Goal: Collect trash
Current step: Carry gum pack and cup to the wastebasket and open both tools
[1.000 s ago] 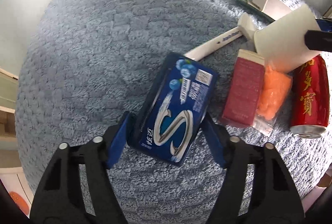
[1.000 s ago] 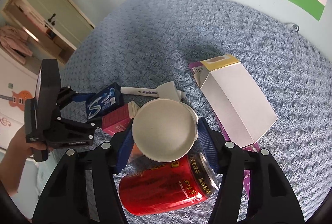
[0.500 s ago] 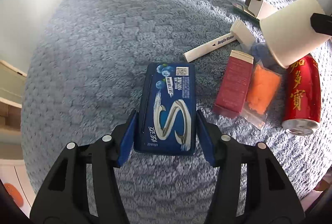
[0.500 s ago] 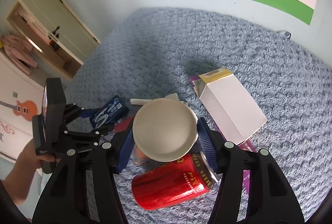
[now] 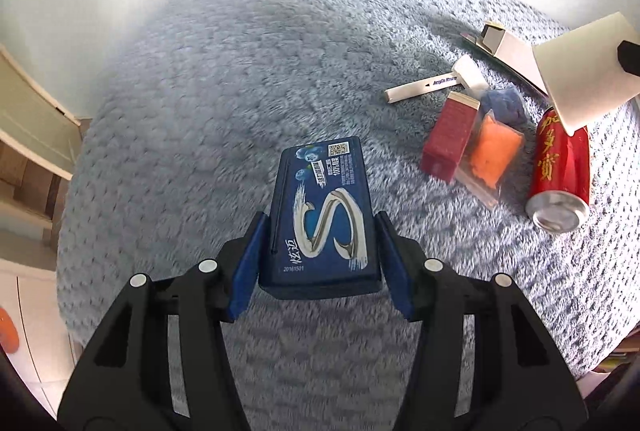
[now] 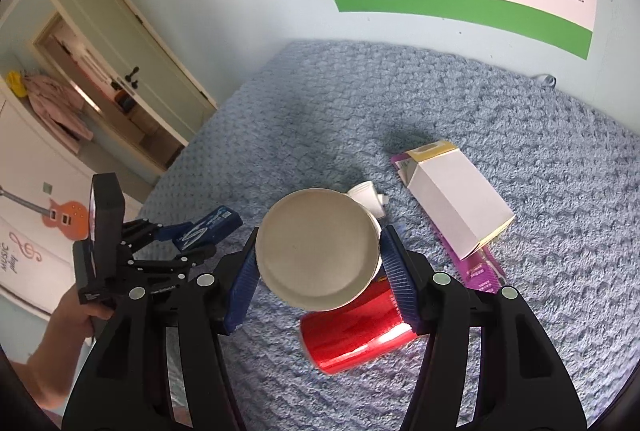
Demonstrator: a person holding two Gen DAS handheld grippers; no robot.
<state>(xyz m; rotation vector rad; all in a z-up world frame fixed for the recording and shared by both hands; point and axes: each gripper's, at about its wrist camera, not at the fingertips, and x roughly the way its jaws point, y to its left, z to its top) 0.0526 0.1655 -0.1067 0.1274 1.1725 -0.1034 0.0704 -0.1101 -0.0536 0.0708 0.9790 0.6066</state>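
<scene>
Black gripper (image 5: 320,263) arms, blue ribbed pads (image 6: 400,283), silver screws.

Blue-grey blanket (image 5: 240,79): can (image 5: 560,175), marker (image 5: 424,87), cartons (image 6: 460,203).

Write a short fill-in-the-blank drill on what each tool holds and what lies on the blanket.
The left tool grips a blue ____ pack.
The right tool grips a paper ____, its base toward the camera.
The red can lies on its ____ on the blue blanket.

Missing words: gum; cup; side
</scene>
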